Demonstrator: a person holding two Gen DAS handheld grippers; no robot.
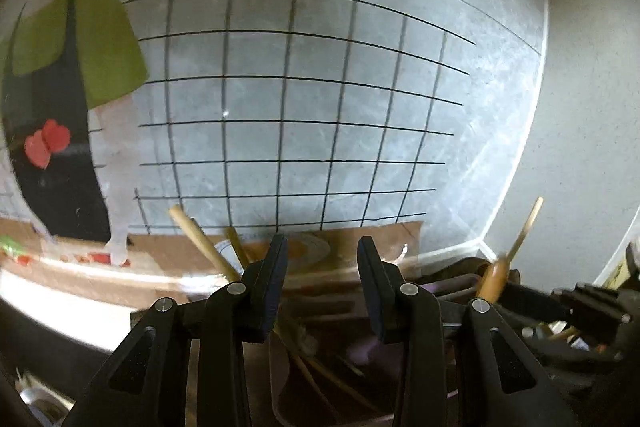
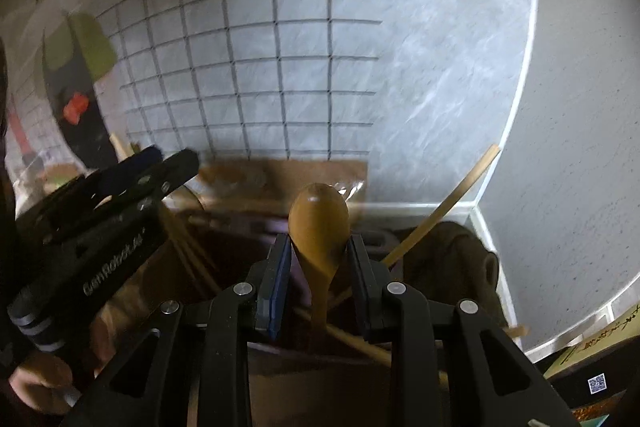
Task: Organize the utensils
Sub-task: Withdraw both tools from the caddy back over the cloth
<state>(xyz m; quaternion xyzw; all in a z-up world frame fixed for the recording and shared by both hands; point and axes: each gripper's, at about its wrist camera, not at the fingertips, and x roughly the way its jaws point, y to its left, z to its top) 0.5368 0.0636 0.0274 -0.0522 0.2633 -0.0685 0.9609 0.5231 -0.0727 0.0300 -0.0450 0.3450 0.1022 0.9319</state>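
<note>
In the right wrist view a wooden spoon (image 2: 319,223) stands bowl up between the pads of my right gripper (image 2: 318,259), which is shut on it just below the bowl. Its handle runs down into a dark brown utensil holder (image 2: 224,247) that holds several bamboo chopsticks (image 2: 440,211). My left gripper (image 1: 322,267) hangs open over the same holder (image 1: 316,311), nothing between its fingers; chopstick ends (image 1: 200,239) lean out just left of it. The left gripper (image 2: 172,157) also shows at the left of the right wrist view. The right gripper (image 1: 516,293) and spoon (image 1: 496,277) appear at the right of the left wrist view.
A black wire grid (image 1: 304,99) hangs on the grey wall behind, with a cartoon poster (image 1: 68,67) to its left. A cardboard sheet (image 1: 168,247) leans at the wall's foot. A brown lump (image 2: 452,259) lies right of the holder. A person's hand (image 2: 36,379) grips the left tool.
</note>
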